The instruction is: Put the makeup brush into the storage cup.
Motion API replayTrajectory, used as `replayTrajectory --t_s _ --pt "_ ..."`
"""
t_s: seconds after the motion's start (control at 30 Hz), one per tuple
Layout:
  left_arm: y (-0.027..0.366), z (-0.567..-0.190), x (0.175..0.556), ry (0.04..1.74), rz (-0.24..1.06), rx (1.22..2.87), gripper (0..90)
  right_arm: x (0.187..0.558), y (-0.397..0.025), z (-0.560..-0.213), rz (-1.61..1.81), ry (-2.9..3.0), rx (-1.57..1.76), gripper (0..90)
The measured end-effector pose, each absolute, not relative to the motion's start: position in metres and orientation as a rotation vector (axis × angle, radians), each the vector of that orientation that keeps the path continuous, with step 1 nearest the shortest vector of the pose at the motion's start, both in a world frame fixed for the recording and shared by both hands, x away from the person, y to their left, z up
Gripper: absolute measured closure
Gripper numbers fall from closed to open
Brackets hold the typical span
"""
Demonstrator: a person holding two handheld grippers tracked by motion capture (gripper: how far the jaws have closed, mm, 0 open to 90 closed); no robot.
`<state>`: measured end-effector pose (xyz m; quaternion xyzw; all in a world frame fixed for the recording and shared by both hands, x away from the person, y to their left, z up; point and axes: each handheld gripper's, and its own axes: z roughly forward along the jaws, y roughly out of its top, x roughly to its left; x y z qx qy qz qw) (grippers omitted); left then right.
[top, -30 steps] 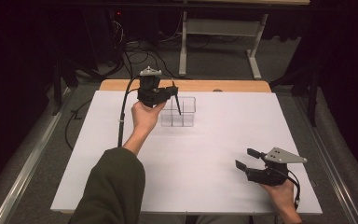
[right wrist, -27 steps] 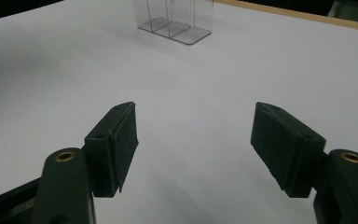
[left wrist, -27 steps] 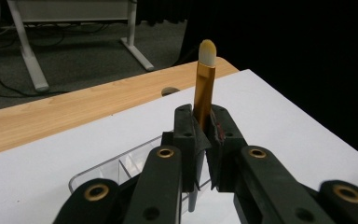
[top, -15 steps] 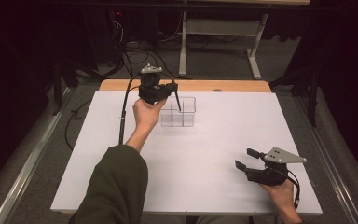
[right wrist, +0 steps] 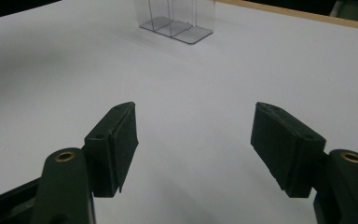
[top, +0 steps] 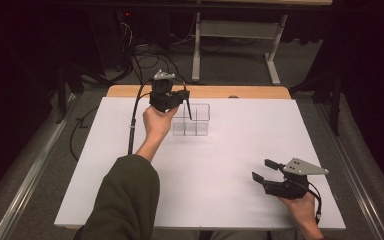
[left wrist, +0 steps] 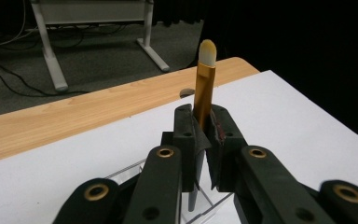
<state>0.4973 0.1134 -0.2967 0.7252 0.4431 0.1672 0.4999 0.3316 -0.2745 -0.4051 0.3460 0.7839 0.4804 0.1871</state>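
Note:
My left gripper [top: 184, 99] is shut on a makeup brush [top: 189, 111] with a dark handle. In the left gripper view the gold ferrule and pale bristle tip of the brush [left wrist: 204, 79] stick up from between the closed pads of the left gripper [left wrist: 202, 119]. The handle hangs down over the left part of a clear divided organizer [top: 198, 127]; whether it touches the bottom I cannot tell. My right gripper [top: 261, 170] rests low at the table's front right, open and empty. In its own view the right gripper [right wrist: 193, 135] faces the distant organizer [right wrist: 177, 18].
The white tabletop [top: 230, 200] has a wooden strip [top: 255, 92] along its far edge. Beyond it are a desk frame [top: 235, 30] and floor cables [top: 145, 55]. A cable [top: 132, 125] trails from the left gripper down to the table.

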Motion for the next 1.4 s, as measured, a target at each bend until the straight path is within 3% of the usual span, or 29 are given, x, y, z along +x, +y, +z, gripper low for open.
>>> replayTrajectory --t_s 0.7,0.77,0.9,1.03,1.4 --pt "0.106 -0.304 0.5 1.059 0.395 1.82 82.8 0.331 -0.274 -0.405 1.355 2.21 0.966 33.4" --pt "0.106 -0.304 0.499 1.053 0.388 1.811 77.3 0.331 -0.274 -0.405 1.354 2.21 0.966 33.5" --pt "0.107 -0.302 0.497 1.059 0.412 1.8 57.7 0.332 -0.274 -0.405 1.35 2.209 0.958 33.5" --pt "0.108 -0.3 0.495 1.069 0.441 1.792 47.3 0.331 -0.274 -0.405 1.355 2.207 0.964 33.5" --pt "0.114 -0.299 0.486 1.049 0.473 1.783 39.4 0.331 -0.274 -0.405 1.356 2.205 0.961 33.5"
